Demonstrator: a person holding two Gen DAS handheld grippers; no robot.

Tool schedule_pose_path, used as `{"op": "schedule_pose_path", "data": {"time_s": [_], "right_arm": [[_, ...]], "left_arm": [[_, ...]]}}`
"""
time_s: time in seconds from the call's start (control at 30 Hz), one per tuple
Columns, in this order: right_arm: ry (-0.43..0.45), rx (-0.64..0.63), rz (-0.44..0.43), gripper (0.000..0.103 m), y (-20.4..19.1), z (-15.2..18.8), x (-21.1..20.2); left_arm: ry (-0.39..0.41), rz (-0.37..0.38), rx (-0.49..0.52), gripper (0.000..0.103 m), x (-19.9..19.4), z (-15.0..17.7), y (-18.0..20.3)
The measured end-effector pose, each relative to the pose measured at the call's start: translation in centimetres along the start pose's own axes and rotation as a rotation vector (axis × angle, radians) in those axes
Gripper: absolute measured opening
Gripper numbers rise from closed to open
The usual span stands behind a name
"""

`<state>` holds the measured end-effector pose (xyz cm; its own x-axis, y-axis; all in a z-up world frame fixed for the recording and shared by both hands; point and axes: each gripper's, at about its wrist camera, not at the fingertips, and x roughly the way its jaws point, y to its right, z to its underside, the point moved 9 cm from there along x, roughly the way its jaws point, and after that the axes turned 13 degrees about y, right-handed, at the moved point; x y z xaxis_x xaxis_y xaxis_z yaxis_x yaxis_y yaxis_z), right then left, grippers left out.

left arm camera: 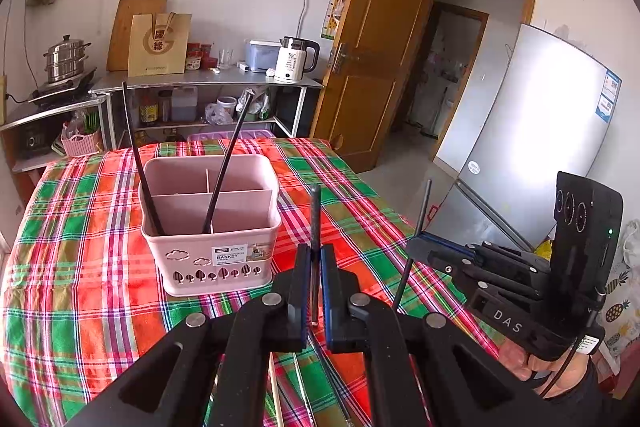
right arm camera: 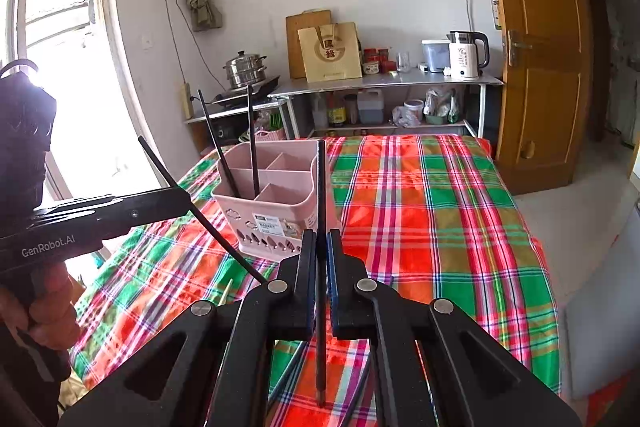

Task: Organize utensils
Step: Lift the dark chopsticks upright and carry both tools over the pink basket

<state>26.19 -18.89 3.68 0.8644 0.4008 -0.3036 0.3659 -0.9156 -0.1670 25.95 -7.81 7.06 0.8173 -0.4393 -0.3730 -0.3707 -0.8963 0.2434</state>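
A pink divided basket (left arm camera: 160, 251) (right arm camera: 256, 211) stands on the plaid tablecloth (left arm camera: 72, 291). Two black chopsticks (left arm camera: 138, 163) (right arm camera: 252, 139) lean inside it. In the left wrist view my left gripper (left arm camera: 316, 255) is shut on a dark chopstick (left arm camera: 315, 211) held upright, just right of the basket's near corner. My right gripper (right arm camera: 321, 239) is shut on another black chopstick (right arm camera: 321, 187), upright in front of the basket. Each gripper shows in the other's view: the right gripper (left arm camera: 416, 245) with its chopstick (left arm camera: 422, 211), and the left gripper (right arm camera: 186, 197) with its slanted chopstick (right arm camera: 216, 235).
More dark utensils (right arm camera: 288, 367) and a pale stick (left arm camera: 276, 387) lie on the cloth under the grippers. Behind the table stand a metal shelf (left arm camera: 208, 81) with a kettle (left arm camera: 294, 59) and a steamer pot (left arm camera: 66, 59). A wooden door (left arm camera: 372, 67) and a fridge (left arm camera: 540, 131) stand to the right.
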Motion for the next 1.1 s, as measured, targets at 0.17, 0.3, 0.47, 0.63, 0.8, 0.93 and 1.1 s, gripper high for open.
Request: {"op": "schedule_pose_path", "data": {"time_s": [0.17,0.3,0.47,0.63,0.8,0.93,1.1], "right_arm": [[0.031,0.000,-0.002,0.005,-0.1,-0.6,-1.0],[0.041,-0.004,-0.003,0.005,-0.2,-0.9,-1.4],[0.052,-0.008,-0.010,0.005,-0.2,-1.4,-1.7],[0.074,-0.016,-0.034,0.005,-1.0,-2.8,-2.0],[0.113,-0.037,-0.065,0.005,-2.6,-5.0,-1.9],[0.146,-0.048,-0.083,0.005,-3.8,-7.1,-1.1],[0.186,-0.042,-0.113,0.005,-5.7,-9.7,0.4]], "left_arm": [[0.006,0.007,0.004,0.004,-0.7,-0.3,0.4],[0.014,0.010,0.008,0.004,-1.4,-0.7,0.5],[0.013,0.003,0.009,0.004,-2.0,-1.0,0.0],[0.019,-0.015,0.014,0.004,-3.0,-1.7,-0.9],[0.045,-0.049,0.026,0.004,-4.2,-4.0,-2.3],[0.084,-0.079,0.042,0.004,-5.4,-6.9,-3.3],[0.138,-0.116,0.050,0.004,-6.2,-10.6,-5.0]]}}
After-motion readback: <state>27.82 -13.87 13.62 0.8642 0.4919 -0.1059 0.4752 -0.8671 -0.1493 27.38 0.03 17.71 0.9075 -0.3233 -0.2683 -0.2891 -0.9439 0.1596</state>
